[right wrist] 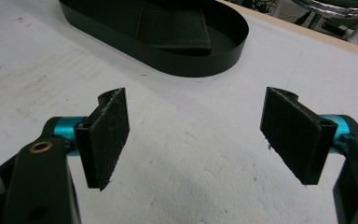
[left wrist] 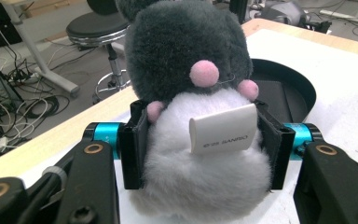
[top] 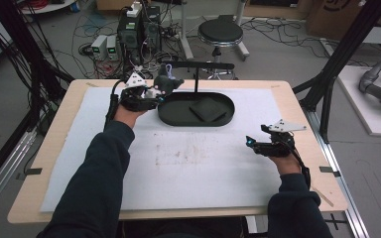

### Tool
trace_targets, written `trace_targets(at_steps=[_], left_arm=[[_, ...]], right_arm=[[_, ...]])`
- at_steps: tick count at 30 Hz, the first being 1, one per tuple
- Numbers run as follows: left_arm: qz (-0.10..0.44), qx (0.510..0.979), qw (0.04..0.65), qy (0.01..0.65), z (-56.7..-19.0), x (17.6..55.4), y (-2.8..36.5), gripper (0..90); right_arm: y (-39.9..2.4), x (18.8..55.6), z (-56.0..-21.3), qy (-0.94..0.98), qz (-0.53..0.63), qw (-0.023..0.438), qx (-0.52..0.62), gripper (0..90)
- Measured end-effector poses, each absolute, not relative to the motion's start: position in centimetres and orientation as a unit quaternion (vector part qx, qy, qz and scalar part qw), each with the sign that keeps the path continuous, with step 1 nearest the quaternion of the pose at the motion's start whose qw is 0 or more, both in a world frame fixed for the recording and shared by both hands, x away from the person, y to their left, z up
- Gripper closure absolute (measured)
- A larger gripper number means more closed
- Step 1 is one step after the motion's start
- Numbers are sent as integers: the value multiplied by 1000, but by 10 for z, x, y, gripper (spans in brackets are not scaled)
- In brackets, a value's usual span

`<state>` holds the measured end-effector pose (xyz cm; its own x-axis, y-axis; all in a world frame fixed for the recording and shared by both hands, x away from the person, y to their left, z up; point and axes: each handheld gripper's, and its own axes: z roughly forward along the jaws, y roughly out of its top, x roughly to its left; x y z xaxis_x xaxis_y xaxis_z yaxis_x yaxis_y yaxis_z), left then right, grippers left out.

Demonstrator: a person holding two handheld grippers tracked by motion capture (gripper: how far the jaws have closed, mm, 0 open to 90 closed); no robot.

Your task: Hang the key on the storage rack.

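Left gripper (left wrist: 205, 140): jaws clamped on a grey plush toy (left wrist: 191, 93), held upright just beside the left end of the black oval tray (top: 178, 119) | Right gripper (right wrist: 200, 135): jaws wide apart, nothing between them, over the white mat (top: 178, 163), well apart from the toy

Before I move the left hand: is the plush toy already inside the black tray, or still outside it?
Outside. The left gripper clamps the plush toy at the tray's left end, outside its rim; a dark pad lies inside.
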<state>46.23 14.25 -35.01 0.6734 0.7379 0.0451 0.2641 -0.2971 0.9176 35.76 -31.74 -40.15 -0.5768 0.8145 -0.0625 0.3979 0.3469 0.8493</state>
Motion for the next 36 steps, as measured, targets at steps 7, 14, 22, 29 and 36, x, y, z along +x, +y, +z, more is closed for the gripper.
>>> trace_targets(at_steps=[7,14,22,29,36], left_arm=[[238,768,490,337,-354,464,143,462],[234,755,466,398,-370,476,149,453],[233,759,443,417,-379,481,145,427],[236,766,423,423,-385,482,139,407],[220,778,385,445,-397,483,136,264]], right_arm=[[-316,358,-402,783,419,247,386,242],[-317,358,-402,782,420,247,388,242],[-319,358,-402,781,420,247,390,242],[-320,356,-401,781,421,249,388,242],[-320,354,-400,780,423,249,387,243]])
